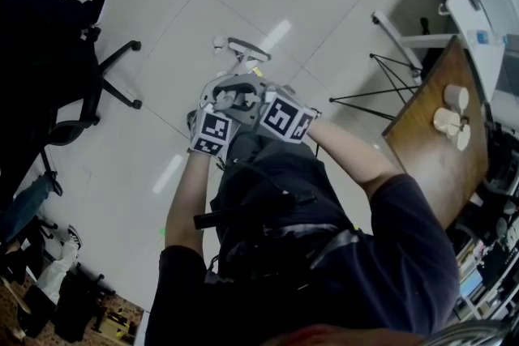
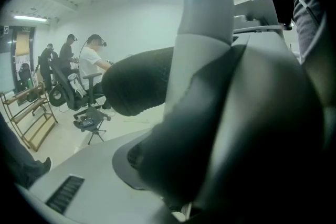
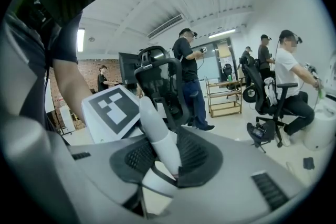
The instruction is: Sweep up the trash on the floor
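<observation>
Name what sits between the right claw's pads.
A white handle stands between them, gripped on both sides by the right claw. The right gripper view shows it.

Glossy white tile floor (image 1: 268, 4), black office chair (image 1: 91, 91), wooden table (image 1: 430, 162)

No words, numbers or brand names are showing legibly around my jaws. I am carrying only letterless black-and-white square patterns, on the left cube (image 1: 212, 132) and right cube (image 1: 285, 117) behind them.
</observation>
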